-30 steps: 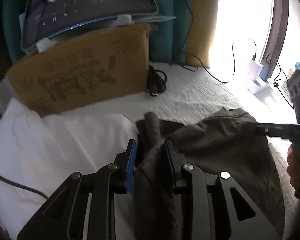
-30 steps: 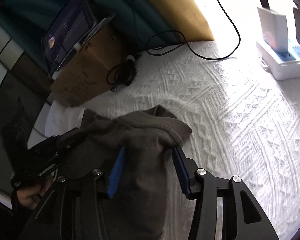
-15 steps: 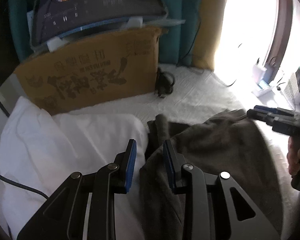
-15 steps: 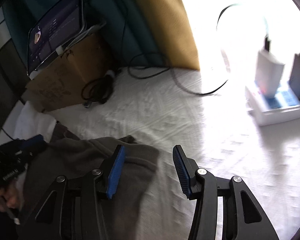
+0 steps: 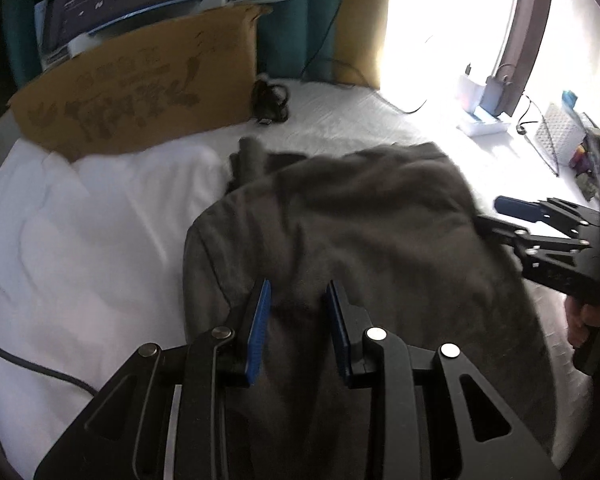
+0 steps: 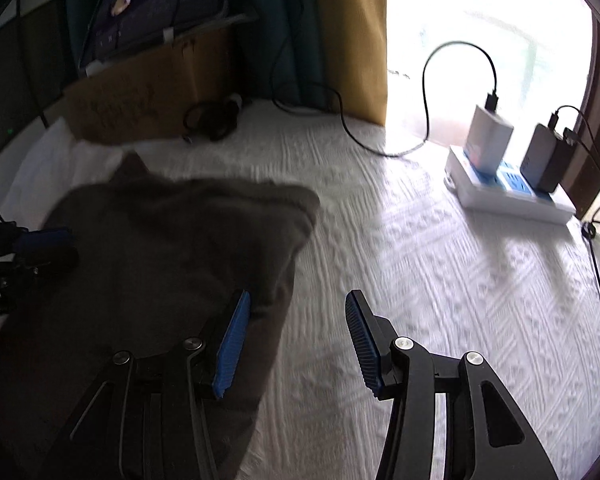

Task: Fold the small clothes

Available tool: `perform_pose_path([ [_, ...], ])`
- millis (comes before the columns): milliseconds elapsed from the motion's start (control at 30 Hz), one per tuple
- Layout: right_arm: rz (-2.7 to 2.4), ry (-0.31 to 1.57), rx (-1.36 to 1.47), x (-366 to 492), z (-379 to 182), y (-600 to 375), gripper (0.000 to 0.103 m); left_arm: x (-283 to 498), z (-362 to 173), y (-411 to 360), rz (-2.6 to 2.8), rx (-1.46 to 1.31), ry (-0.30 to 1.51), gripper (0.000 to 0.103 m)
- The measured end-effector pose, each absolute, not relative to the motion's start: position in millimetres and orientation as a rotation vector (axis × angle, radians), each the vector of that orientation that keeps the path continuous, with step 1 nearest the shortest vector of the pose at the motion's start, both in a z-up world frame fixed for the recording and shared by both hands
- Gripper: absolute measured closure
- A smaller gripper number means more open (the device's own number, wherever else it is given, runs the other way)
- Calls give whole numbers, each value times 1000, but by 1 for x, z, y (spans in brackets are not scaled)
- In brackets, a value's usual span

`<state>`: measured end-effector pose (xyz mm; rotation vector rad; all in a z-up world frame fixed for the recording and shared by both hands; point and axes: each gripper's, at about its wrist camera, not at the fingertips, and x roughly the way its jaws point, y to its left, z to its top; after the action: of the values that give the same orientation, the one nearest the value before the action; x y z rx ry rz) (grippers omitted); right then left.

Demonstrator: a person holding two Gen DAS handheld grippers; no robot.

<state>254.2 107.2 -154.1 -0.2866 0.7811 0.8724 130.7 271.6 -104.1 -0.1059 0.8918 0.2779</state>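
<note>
dark grey-brown soft cloth garment (image 5: 364,240) spread flat on the white textured bedspread (image 6: 440,280), lying under and ahead of the left gripper (image 5: 298,304). left gripper parted narrowly over the cloth, gripping nothing. right gripper (image 6: 296,312) spread wide, empty, its left pad over the garment's right edge. brown printed cardboard box (image 5: 140,92) far ahead-left, white power strip (image 6: 508,196) ahead-right.
</note>
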Motion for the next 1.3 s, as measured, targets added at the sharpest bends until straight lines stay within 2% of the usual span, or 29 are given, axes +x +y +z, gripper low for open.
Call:
perform_pose_path([
  [367,873,770,-239,226,-139,81,51,104,-81,249,279,-98,833,74],
  [800,912,817,-277,177,-166,74,52,69,-119,232,289,-130,901,74],
  [1300,917,792,-259,122,-155,38,51,35,-100,190,229,-101,823,74],
])
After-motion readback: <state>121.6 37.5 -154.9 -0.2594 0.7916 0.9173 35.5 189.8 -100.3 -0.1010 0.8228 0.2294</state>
